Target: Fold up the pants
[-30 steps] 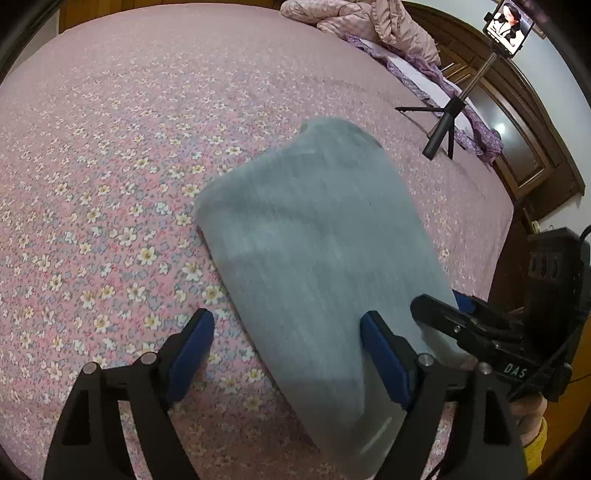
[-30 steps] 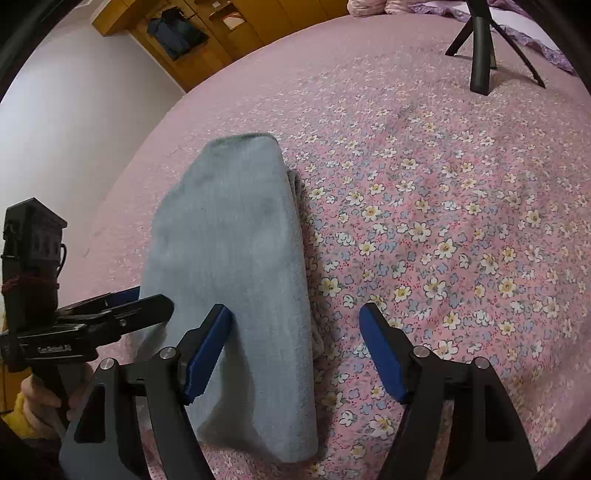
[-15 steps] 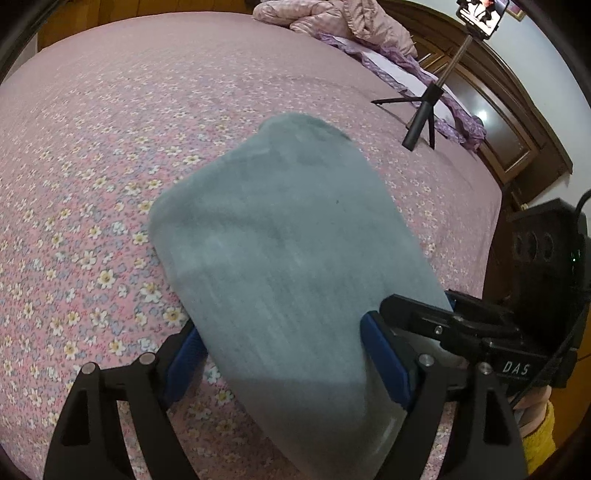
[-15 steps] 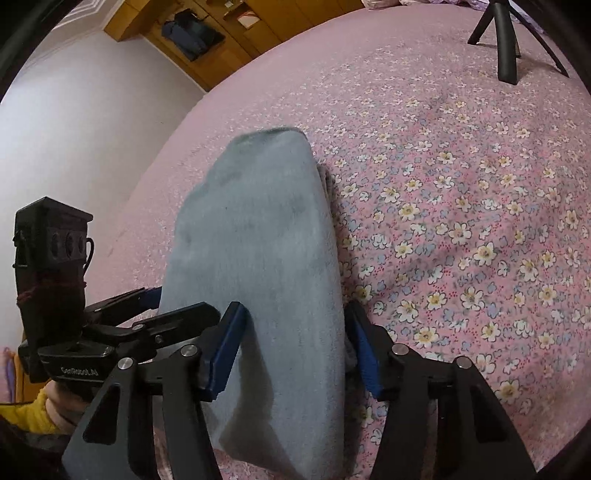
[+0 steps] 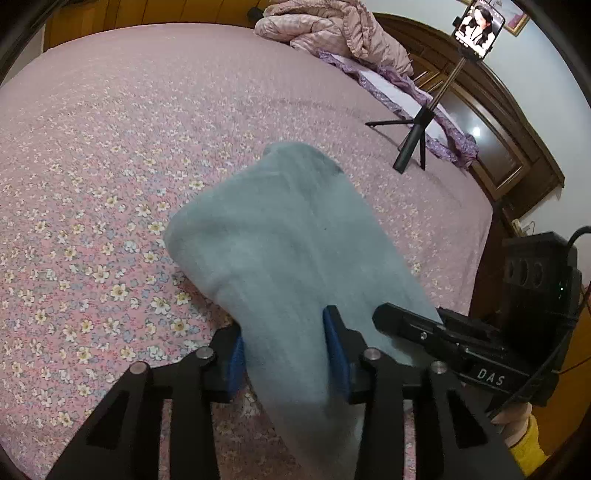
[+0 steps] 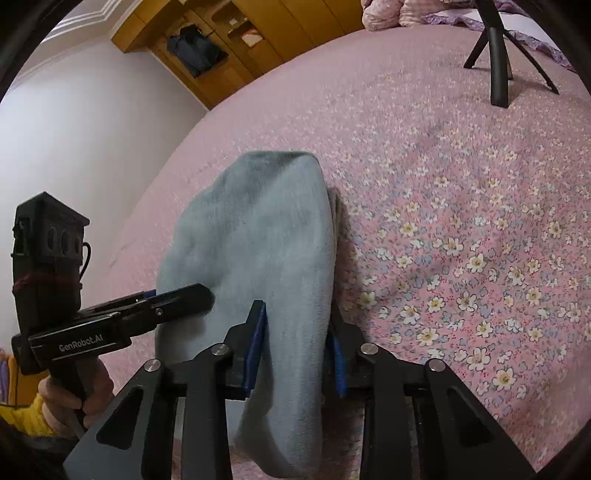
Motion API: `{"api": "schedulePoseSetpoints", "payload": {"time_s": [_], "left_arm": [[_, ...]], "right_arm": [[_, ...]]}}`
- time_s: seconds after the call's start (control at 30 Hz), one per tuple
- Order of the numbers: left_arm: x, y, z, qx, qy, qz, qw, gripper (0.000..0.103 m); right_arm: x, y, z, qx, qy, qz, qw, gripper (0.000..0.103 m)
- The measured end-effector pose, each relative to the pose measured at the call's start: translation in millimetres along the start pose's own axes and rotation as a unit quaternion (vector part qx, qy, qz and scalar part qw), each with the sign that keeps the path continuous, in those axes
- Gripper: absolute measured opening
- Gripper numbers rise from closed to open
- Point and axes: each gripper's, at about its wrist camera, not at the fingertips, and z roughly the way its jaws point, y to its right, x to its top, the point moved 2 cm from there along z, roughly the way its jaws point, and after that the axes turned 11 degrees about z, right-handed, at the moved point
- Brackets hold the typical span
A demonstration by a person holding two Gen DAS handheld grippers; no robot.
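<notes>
Grey pants (image 5: 288, 251) at frame centre on bedspread (image 5: 110, 147). Left gripper (image 5: 282, 350) and right gripper (image 6: 295, 350) closing on near edge, cloth between jaws. Best gripped evenly, lifted together.

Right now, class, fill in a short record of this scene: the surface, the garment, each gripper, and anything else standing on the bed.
surface: bed with pink floral bedspread
garment: grey-blue pants, folded into a long strip lying on the bedspread
left gripper: jaws closing, near end of the pants between the blue pads
right gripper: jaws closing, pants edge between the pads
other items: black tripod carrying a phone; bundled pink quilt at the far end
</notes>
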Motion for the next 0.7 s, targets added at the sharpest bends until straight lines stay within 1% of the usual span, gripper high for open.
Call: {"api": "schedulePoseSetpoints", "payload": {"time_s": [0.07, 0.17, 0.37, 0.53, 0.7], "left_arm": [[0.4, 0.7, -6.4, -0.001, 0.007, 0.002, 1.0, 0.035], [2.0, -0.4, -20.1, 0.003, 0.024, 0.004, 0.9997, 0.035], [0.5, -17.2, -50.8, 0.009, 0.05, -0.009, 0.9987, 0.034], [-4.1, -40.5, -78.6, 0.023, 0.07, -0.028, 0.9969, 0.034], [-16.0, -68.6, -103.7, 0.045, 0.085, -0.053, 0.994, 0.034]], "right_arm": [[-1.6, -5.6, -6.4, 0.005, 0.004, -0.002, 1.0, 0.031], [-4.7, -21.7, -13.6, 0.01, 0.009, -0.008, 1.0, 0.031], [-6.7, -58.2, -18.4, 0.026, 0.021, -0.024, 0.999, 0.031], [-10.9, -93.5, -4.5, 0.039, 0.015, -0.034, 0.999, 0.031], [-19.9, -130.6, 15.3, 0.048, -0.001, -0.046, 0.998, 0.031]]}}
